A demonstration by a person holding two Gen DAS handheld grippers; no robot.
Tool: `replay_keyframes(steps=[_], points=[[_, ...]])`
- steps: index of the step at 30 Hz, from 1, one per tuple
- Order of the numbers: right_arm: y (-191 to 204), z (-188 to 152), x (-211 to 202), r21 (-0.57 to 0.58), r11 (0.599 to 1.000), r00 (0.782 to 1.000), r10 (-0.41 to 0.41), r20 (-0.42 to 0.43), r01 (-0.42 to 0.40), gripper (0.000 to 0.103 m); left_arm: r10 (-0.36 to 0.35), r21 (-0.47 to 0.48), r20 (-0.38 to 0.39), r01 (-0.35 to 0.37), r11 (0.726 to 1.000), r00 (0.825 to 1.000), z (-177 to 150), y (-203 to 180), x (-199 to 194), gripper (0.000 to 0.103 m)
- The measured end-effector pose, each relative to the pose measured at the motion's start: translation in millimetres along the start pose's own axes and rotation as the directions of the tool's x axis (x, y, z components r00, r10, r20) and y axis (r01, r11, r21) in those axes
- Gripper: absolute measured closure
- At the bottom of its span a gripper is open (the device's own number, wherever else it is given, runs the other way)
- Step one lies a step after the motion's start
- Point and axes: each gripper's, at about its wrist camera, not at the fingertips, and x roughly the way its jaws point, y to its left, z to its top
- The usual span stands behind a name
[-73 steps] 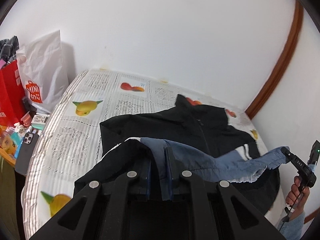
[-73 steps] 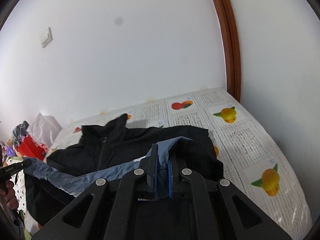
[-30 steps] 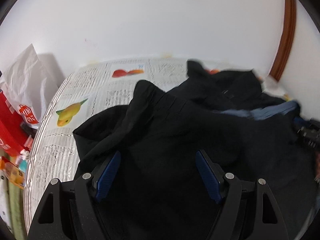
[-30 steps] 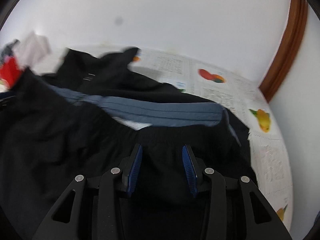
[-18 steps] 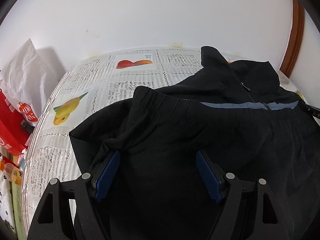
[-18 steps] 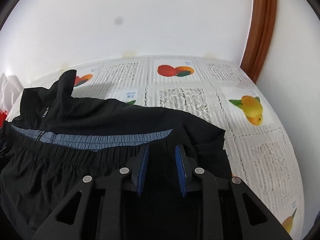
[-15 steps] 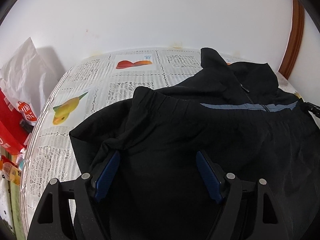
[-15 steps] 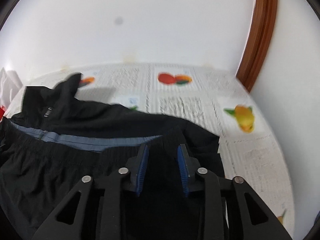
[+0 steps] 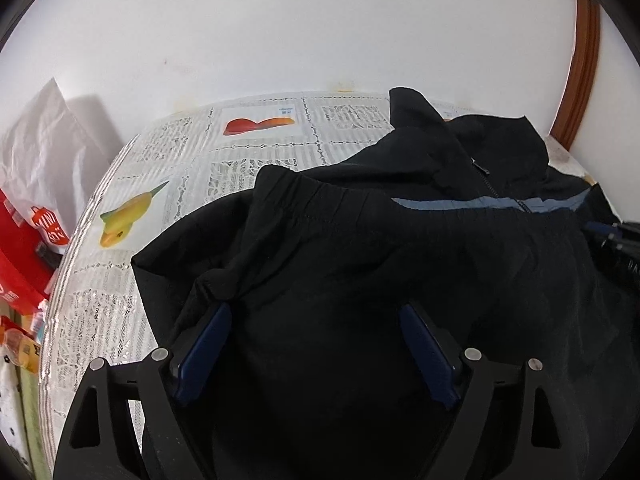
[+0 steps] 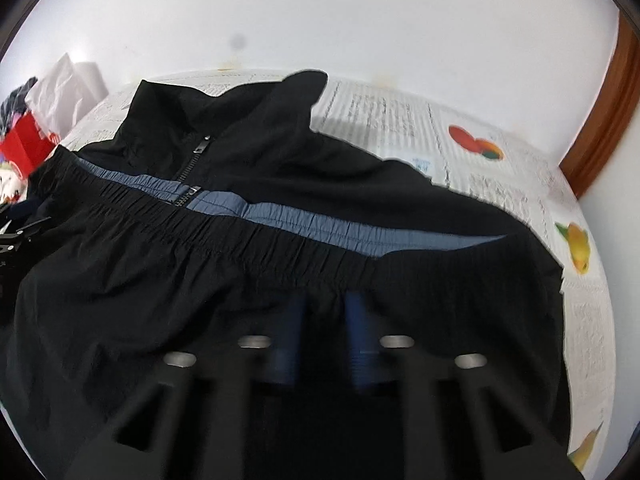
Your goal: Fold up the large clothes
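Observation:
A black zip jacket [image 9: 360, 248] with a grey-blue inner band [image 9: 460, 203] lies on the table, its lower half folded up over the chest. My left gripper [image 9: 316, 312] is open, its blue pads spread wide just above the folded cloth at the jacket's left side. My right gripper [image 10: 322, 304] is open with a narrow gap, its pads over the gathered hem of the jacket [image 10: 280, 240]; the blue band [image 10: 320, 224] and zip lie just beyond. The right gripper's tip [image 9: 616, 240] shows at the right edge of the left wrist view.
The table wears a white lace cloth [image 9: 172, 184] with fruit prints. A white bag [image 9: 44, 152] and red bag [image 9: 20, 248] stand off the table's left side. A white wall runs behind, with a brown door frame [image 10: 604, 128] at right.
Both grippers let go of the blue hem and opened after laying it forward over the jacket. The left now holds still; the right has swung left and moved closer over the fold.

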Motion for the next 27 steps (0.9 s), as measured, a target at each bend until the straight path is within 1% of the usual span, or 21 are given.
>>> replay_keyframes(steps=[3, 5, 6, 7, 10, 12, 14, 16, 17, 18, 19, 20, 21, 22, 23, 25, 27], points=[[-2.3, 3.7, -14.7, -0.015, 1.0, 0.997, 0.004, 0.071, -0.003, 0.098, -0.008, -0.006, 0.001, 0.008, 1.0, 1.0, -0.3, 1.5, 0.6, 0.017], [-6.2, 8.6, -25.3, -0.006, 1.0, 0.991, 0.018, 0.133, -0.017, 0.098, -0.017, -0.013, 0.007, 0.017, 1.0, 1.0, -0.7, 2.8, -0.1, 0.017], [-7.6, 10.9, -25.8, 0.0, 1.0, 0.99, 0.021, 0.142, -0.022, 0.098, -0.02, -0.017, 0.01, 0.02, 1.0, 1.0, -1.2, 4.1, -0.8, 0.017], [-8.8, 13.4, -21.5, 0.003, 1.0, 0.991, 0.021, 0.134, -0.021, 0.098, -0.022, -0.02, 0.012, 0.023, 1.0, 1.0, -1.4, 4.7, -1.4, 0.017], [-7.1, 10.8, 2.0, 0.003, 1.0, 0.998, -0.006, 0.067, 0.006, 0.098, -0.022, -0.025, 0.015, 0.022, 0.999, 1.0, -1.9, 5.7, -2.3, 0.017], [-9.1, 9.1, 14.1, 0.014, 1.0, 0.999, -0.004, 0.046, 0.003, 0.096, -0.018, -0.025, 0.016, 0.019, 1.0, 1.0, -2.2, 5.6, -2.8, 0.017], [-10.9, 7.9, 13.3, 0.02, 1.0, 0.998, -0.015, 0.054, 0.014, 0.091, -0.019, -0.026, 0.015, 0.02, 0.999, 1.0, -2.4, 5.6, -3.0, 0.017], [-17.5, 7.1, 1.0, 0.02, 1.0, 0.997, -0.007, 0.083, 0.005, 0.087, -0.02, -0.026, 0.014, 0.021, 0.999, 1.0, -2.6, 5.6, -3.2, 0.017], [-22.9, 5.4, -7.3, 0.023, 1.0, 0.994, -0.013, 0.109, 0.01, 0.078, -0.02, -0.026, 0.013, 0.021, 0.999, 1.0, -2.2, 5.9, -2.7, 0.017], [-29.4, 3.3, -14.1, 0.033, 0.999, 0.99, -0.027, 0.136, 0.023, 0.063, -0.019, -0.025, 0.013, 0.02, 0.999, 1.0, -2.2, 5.7, -2.5, 0.017], [-37.5, 1.5, -18.0, 0.049, 0.998, 0.987, -0.05, 0.156, 0.043, 0.057, -0.018, -0.024, 0.012, 0.018, 1.0, 1.0, -2.0, 5.3, -2.0, 0.016], [-48.5, -0.3, -18.4, 0.075, 0.994, 0.984, -0.086, 0.157, 0.075, 0.054, -0.015, -0.021, 0.009, 0.015, 1.0, 1.0, -1.7, 4.7, -1.3, 0.016], [-57.9, -1.3, -15.1, 0.096, 0.989, 0.983, -0.122, 0.136, 0.11, 0.054, -0.013, -0.019, 0.008, 0.013, 1.0, 1.0, -1.7, 4.2, -1.0, 0.016], [-69.3, -2.8, -8.7, 0.12, 0.982, 0.983, -0.157, 0.097, 0.145, 0.054, -0.012, -0.018, 0.007, 0.012, 1.0, 1.0, -1.1, 4.0, 0.2, 0.016], [-81.8, -5.3, -2.0, 0.153, 0.976, 0.984, -0.168, 0.063, 0.157, 0.055, -0.01, -0.016, 0.007, 0.01, 1.0, 1.0, -1.2, 3.7, 0.4, 0.016], [-101.6, -10.6, 4.9, 0.224, 0.965, 0.988, -0.149, 0.036, 0.137, 0.059, -0.008, -0.014, 0.005, 0.008, 1.0, 1.0, -1.2, 3.2, 1.1, 0.016], [-111.5, -14.0, 7.8, 0.267, 0.959, 0.993, -0.115, 0.039, 0.1, 0.06, -0.008, -0.014, 0.003, 0.009, 1.0, 1.0, -0.8, 3.5, 2.1, 0.016]])
